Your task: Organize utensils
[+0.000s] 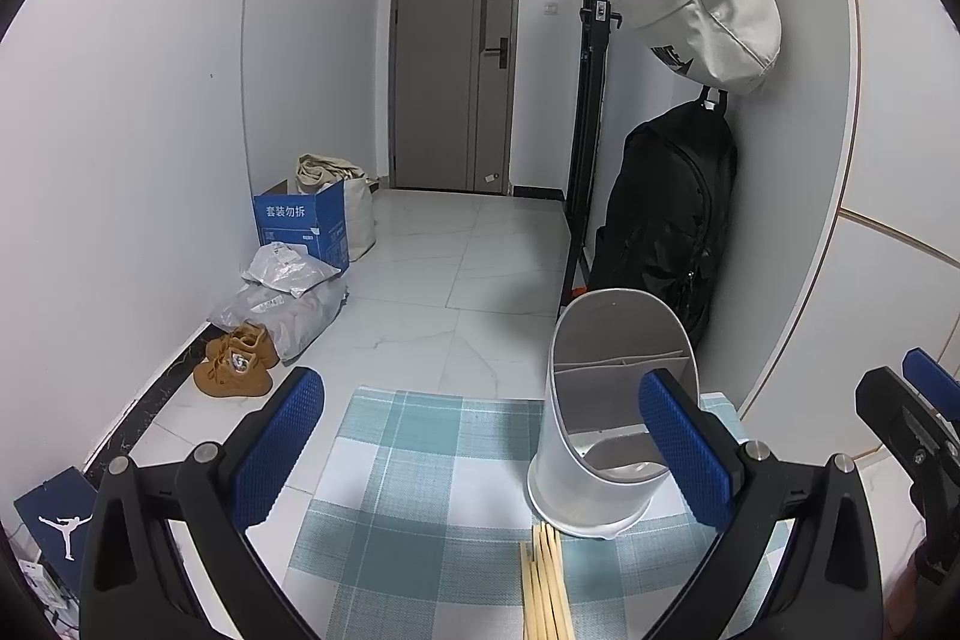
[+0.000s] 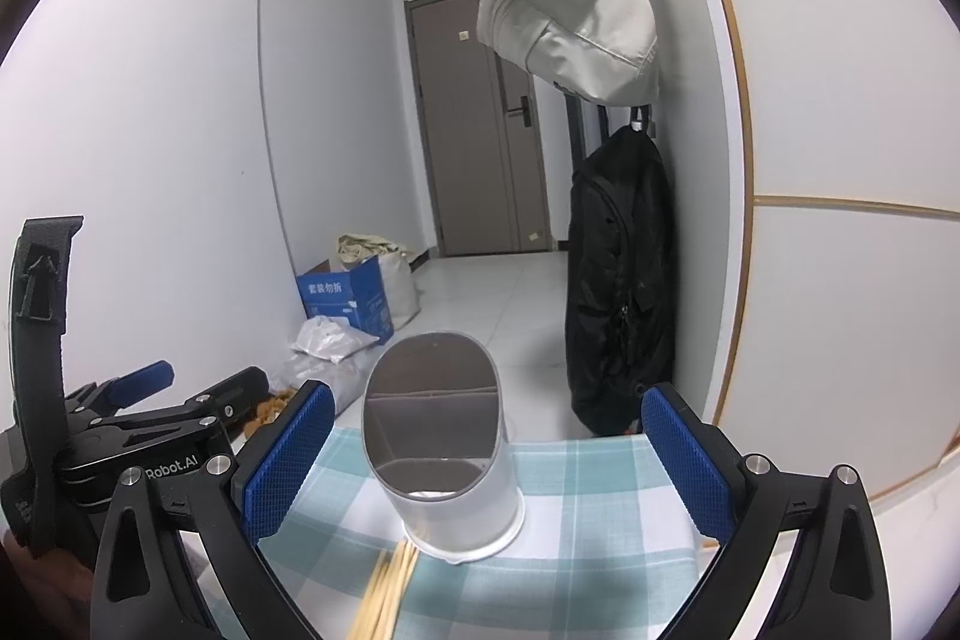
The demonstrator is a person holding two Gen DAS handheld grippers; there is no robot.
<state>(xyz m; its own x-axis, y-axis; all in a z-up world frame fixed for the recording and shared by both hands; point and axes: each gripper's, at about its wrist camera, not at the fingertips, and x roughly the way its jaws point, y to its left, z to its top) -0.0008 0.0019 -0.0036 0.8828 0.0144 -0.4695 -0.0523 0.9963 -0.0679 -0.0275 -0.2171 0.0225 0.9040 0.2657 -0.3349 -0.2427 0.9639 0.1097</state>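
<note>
A white utensil holder (image 1: 606,418) with a slanted open top and an inner divider stands on a blue-and-white checked cloth (image 1: 420,466). Nothing shows inside it. A bundle of wooden chopsticks (image 1: 546,586) lies on the cloth just in front of its base. My left gripper (image 1: 480,454) is open and empty, above the cloth, its right finger overlapping the holder. The right wrist view shows the holder (image 2: 441,442) ahead and the chopsticks (image 2: 387,595) below it. My right gripper (image 2: 489,460) is open and empty, with the holder between its fingers' line of sight.
A white and a black bag (image 1: 666,220) hang on the wall right of the holder. On the floor at left are brown shoes (image 1: 237,370), plastic bags and a blue box (image 1: 303,226). A closed door (image 1: 453,58) is at the far end. The other gripper (image 2: 150,424) shows left.
</note>
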